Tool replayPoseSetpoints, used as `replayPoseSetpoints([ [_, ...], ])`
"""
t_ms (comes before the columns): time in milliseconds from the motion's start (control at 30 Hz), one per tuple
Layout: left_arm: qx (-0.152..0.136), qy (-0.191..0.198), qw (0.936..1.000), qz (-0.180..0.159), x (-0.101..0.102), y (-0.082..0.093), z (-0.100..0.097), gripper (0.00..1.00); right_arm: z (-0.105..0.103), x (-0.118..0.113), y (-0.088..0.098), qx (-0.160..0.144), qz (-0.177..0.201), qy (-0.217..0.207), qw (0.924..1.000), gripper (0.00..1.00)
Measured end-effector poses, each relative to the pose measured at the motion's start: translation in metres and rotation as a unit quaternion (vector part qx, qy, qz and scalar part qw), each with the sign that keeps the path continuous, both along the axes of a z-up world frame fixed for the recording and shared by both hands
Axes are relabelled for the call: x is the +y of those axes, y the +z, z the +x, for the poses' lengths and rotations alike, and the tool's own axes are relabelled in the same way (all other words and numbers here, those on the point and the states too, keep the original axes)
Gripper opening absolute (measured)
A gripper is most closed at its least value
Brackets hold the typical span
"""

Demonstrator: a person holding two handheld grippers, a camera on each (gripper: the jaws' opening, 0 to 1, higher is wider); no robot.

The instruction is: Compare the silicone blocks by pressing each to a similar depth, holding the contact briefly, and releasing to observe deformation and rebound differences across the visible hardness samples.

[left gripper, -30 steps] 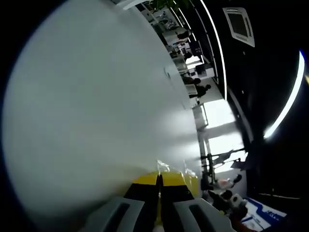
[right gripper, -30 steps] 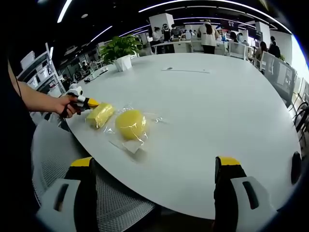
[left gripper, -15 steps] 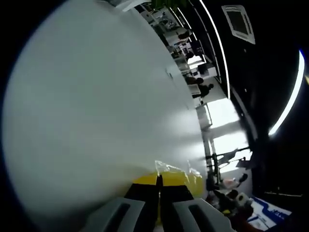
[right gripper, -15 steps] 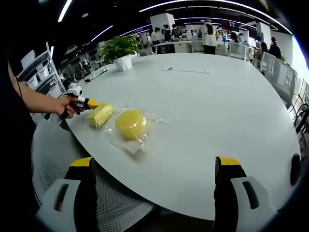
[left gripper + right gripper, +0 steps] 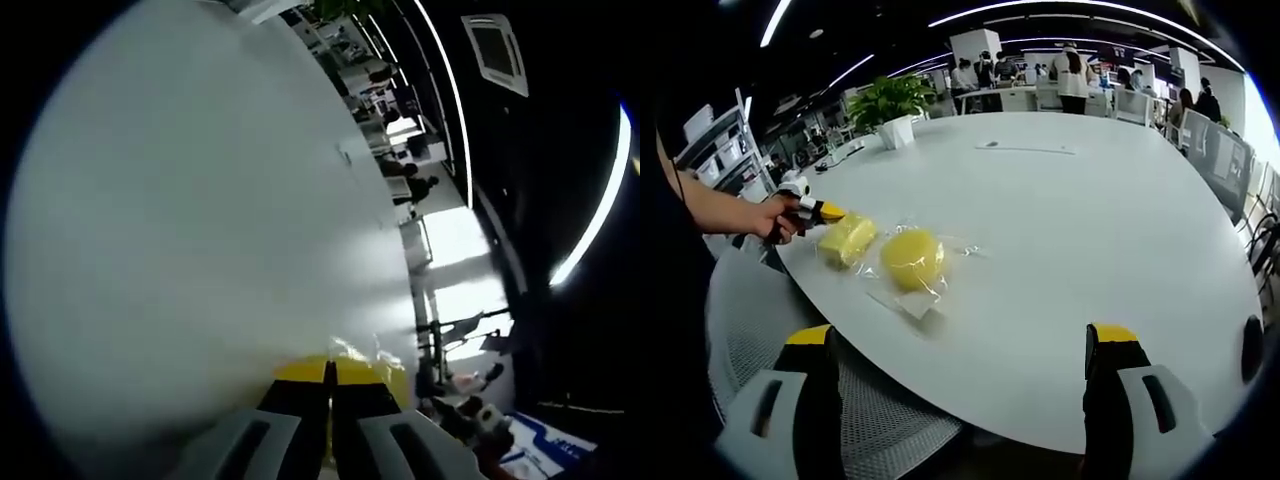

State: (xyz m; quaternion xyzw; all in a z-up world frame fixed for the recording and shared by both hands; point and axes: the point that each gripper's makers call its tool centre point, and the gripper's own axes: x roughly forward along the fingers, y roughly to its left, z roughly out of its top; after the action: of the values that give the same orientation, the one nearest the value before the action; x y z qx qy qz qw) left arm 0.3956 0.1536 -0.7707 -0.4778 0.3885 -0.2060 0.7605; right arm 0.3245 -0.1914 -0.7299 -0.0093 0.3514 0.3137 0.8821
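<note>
Little moved: left tool [image 5: 830, 213] closed, against rectangular block [image 5: 847, 238]; round block [image 5: 912, 258] beside; right tool [image 5: 965, 375] open.

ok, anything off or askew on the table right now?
Nothing damaged or spilled. Both yellow blocks, the oblong block and the round block, sit in clear wrap near the table edge. The left claw, shut, meets the oblong one.
</note>
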Motion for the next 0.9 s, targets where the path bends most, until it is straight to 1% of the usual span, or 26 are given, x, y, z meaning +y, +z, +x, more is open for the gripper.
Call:
replayPoseSetpoints([
  [67,-0.013,0.000,0.9999,-0.003,-0.001,0.006,0.001,0.00,0.000,0.000,0.000,-0.001,0.002,-0.001,1.0000,0.96],
  [100,-0.042,-0.001,0.9991,-0.004,-0.002,0.014,0.004,0.00,0.000,0.000,0.001,-0.001,0.001,-0.001,1.0000,0.96],
  [200,-0.043,0.002,0.9990,-0.012,-0.002,0.020,0.003,0.00,-0.001,0.002,0.001,-0.001,0.001,0.001,1.0000,0.96],
  [367,-0.062,-0.007,0.9980,-0.014,-0.007,0.033,0.004,0.00,0.001,0.004,0.003,-0.004,0.003,0.003,1.0000,0.96],
  [500,-0.076,-0.010,0.9968,-0.024,-0.011,0.046,0.006,0.00,0.002,0.004,0.005,-0.006,0.004,0.005,1.0000,0.96],
  [700,-0.102,-0.032,0.9943,-0.004,-0.015,0.059,0.005,0.00,0.005,0.007,0.008,-0.010,0.006,0.008,0.9999,0.96],
  [833,-0.130,-0.046,0.9904,0.003,-0.017,0.075,0.006,0.00,0.007,0.009,0.010,-0.013,0.009,0.011,0.9998,0.96],
  [900,-0.138,-0.051,0.9890,0.006,-0.019,0.081,0.007,0.00,0.007,0.011,0.011,-0.014,0.010,0.013,0.9998,0.96],
])
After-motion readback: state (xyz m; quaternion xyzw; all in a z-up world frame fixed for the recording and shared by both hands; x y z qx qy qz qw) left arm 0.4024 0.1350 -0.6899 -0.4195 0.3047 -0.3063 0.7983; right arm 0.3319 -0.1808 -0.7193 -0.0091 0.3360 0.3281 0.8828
